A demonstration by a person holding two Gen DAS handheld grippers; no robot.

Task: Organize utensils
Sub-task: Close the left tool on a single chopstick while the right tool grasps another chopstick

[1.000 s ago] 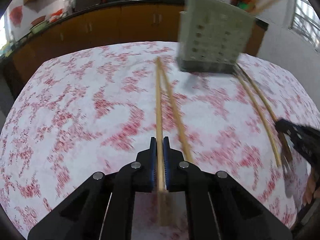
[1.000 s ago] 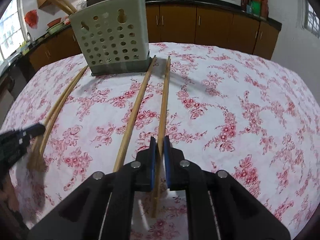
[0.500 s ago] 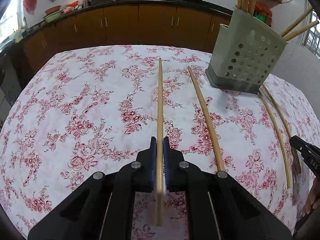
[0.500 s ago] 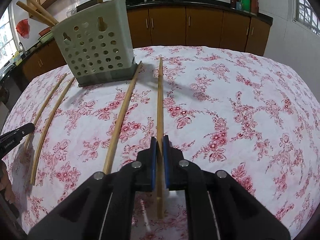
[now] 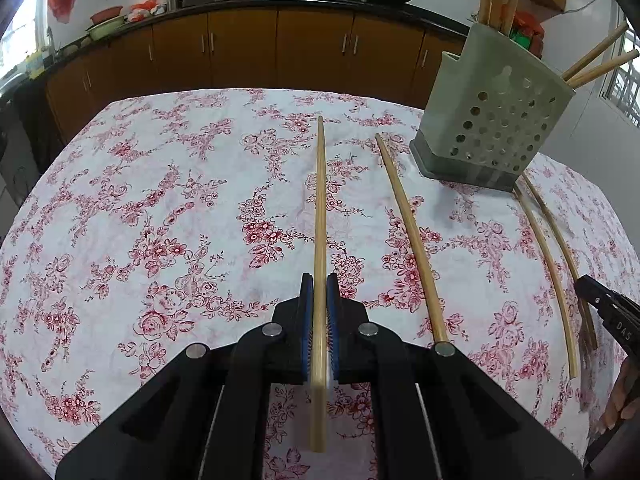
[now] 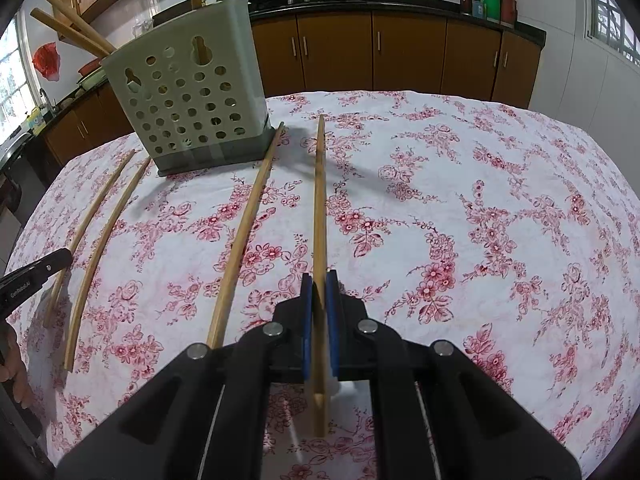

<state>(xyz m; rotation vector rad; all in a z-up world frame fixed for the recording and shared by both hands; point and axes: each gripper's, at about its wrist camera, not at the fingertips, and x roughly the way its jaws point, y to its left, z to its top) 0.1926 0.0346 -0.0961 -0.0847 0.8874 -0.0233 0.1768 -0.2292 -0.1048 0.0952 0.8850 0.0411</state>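
Your left claw [image 5: 319,308] and right claw [image 6: 319,304] each grip one chopstick [image 5: 320,208]; three more chopsticks [image 5: 412,236] lie on the desk [image 5: 160,200] by the holder [image 5: 492,120].

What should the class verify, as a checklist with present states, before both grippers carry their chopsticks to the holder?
1. Left gripper shut on left chopstick: ok.
2. Right gripper shut on right chopstick: ok.
3. Holder upright on tablecloth: ok.
4. Free room inside holder: cannot tell; chopsticks already stand in it.
5. Loose chopsticks cleared from tablecloth: not ok, three lie there.
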